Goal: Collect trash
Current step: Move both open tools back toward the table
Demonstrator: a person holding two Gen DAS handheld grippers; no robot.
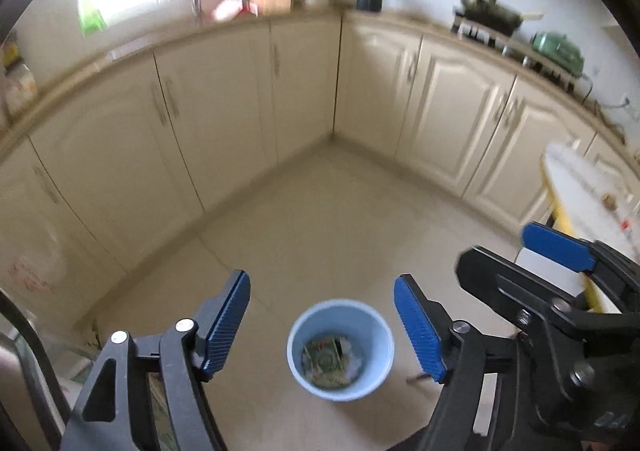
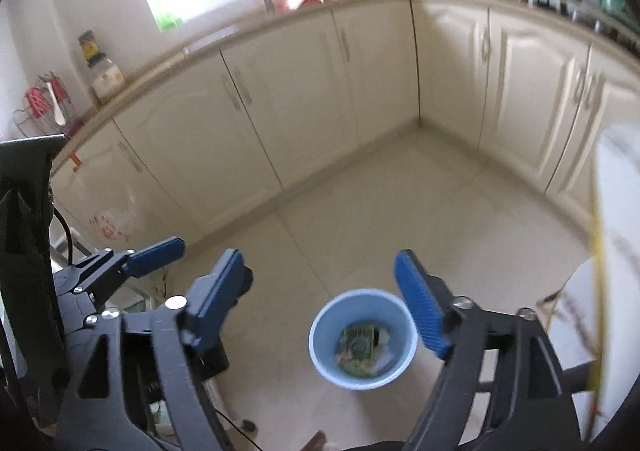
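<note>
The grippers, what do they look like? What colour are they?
Both look alike. The left gripper and the right gripper have black angular frames with triangle-shaped cut-outs and shiny silver screws. Their jaws are long, flat and bright blue, with fine ridges on the inner faces. No hands or sleeves show.
</note>
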